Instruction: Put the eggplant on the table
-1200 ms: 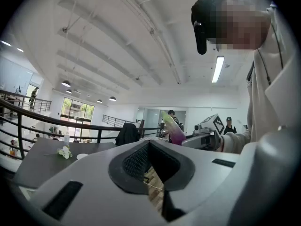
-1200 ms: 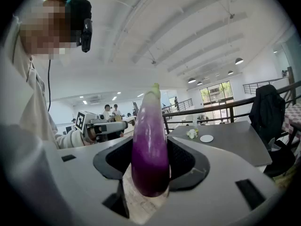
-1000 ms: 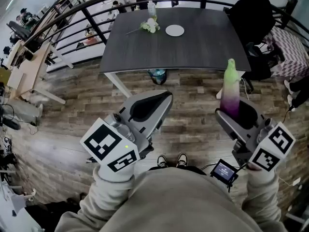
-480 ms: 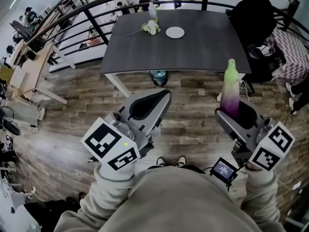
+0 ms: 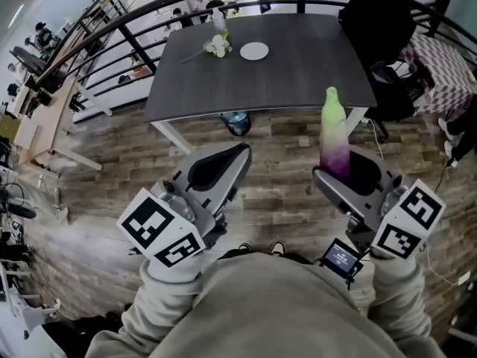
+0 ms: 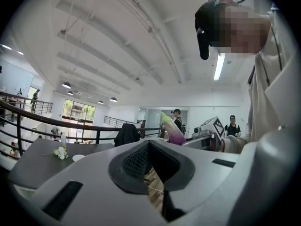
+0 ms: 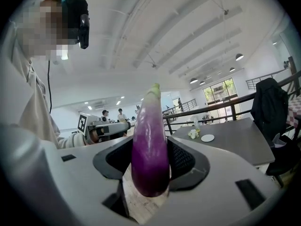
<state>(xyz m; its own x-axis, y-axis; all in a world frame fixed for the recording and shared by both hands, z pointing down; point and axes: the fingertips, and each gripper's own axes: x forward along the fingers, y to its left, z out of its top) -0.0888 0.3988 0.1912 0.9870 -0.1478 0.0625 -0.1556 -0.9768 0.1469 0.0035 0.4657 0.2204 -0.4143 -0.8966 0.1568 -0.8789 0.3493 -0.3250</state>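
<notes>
Your right gripper (image 5: 344, 176) is closed on the eggplant (image 5: 334, 136): in the right gripper view both pads press against its purple lower half, one on each side. The eggplant stands upright, its rounded purple end hanging just below the jaws and its pale green tip pointing up. It is in the air above the wooden floor (image 5: 276, 144), on your side of the desk (image 5: 298, 66), and touches neither. Your left gripper (image 5: 237, 155) is beside it, well apart, with its jaws brought together at the tips and nothing between them. Both grippers point toward the desk. On the far part of the dark desk lie a small white plate (image 5: 254, 51) and, just left of it, a bunch of white flowers (image 5: 217, 46). A black jacket (image 5: 376, 13) hangs over a chair at the desk's right corner.
</notes>
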